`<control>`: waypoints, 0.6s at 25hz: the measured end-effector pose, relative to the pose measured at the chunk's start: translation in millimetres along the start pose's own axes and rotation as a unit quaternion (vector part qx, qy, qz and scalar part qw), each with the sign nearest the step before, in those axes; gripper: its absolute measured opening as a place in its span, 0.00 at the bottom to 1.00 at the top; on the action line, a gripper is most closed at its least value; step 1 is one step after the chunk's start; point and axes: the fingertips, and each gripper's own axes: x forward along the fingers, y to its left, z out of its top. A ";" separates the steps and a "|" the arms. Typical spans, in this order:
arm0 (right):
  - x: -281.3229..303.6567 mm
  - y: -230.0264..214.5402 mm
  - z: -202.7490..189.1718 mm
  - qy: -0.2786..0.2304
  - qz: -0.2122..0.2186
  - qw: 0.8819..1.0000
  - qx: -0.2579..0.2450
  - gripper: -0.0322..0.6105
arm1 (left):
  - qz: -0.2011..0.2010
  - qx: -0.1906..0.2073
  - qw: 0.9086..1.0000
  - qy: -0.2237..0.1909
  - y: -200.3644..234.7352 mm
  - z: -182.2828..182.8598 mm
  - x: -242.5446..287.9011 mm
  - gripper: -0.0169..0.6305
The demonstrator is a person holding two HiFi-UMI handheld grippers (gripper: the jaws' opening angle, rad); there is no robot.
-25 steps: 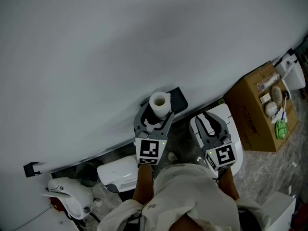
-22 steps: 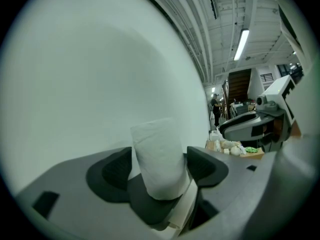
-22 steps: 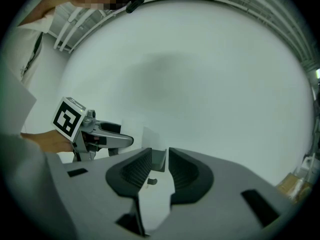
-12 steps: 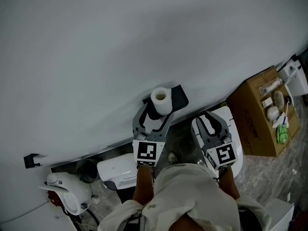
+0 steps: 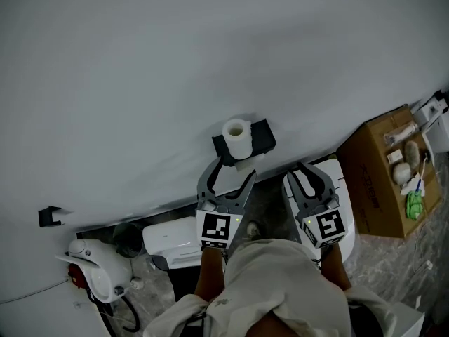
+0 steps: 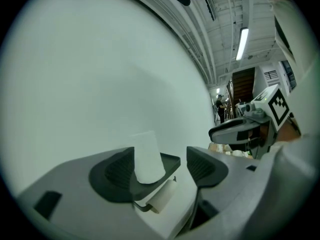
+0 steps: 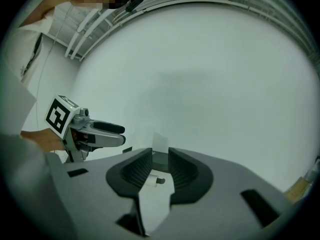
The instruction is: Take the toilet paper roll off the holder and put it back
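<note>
Since a second ago the left gripper (image 5: 233, 174) has backed off the toilet paper roll (image 5: 236, 136). Its jaws now stand wide apart and empty, just short of the roll. The roll stands upright on the black holder (image 5: 261, 137) at the wall. The right gripper (image 5: 303, 175) is held alongside the left, jaws a narrow gap apart, gripping nothing.

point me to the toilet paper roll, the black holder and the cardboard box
toilet paper roll (image 5: 238, 143), head view, on its white side wall
holder (image 5: 262, 137), head view, on the black shelf right of the roll
cardboard box (image 5: 377, 181), head view, on its plain brown face
</note>
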 end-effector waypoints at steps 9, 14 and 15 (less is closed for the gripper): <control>-14.6 8.2 -7.8 0.001 0.028 1.000 0.003 0.20 | 0.024 0.000 1.000 0.007 -13.7 -1.9 -23.4 0.54; -20.5 9.0 -10.1 0.000 0.036 0.999 0.007 0.20 | 0.033 -0.001 0.999 0.011 -20.0 -3.3 -29.7 0.54; -20.8 8.7 -10.1 0.000 0.037 0.999 0.006 0.20 | 0.034 -0.001 0.999 0.012 -20.6 -3.6 -30.0 0.54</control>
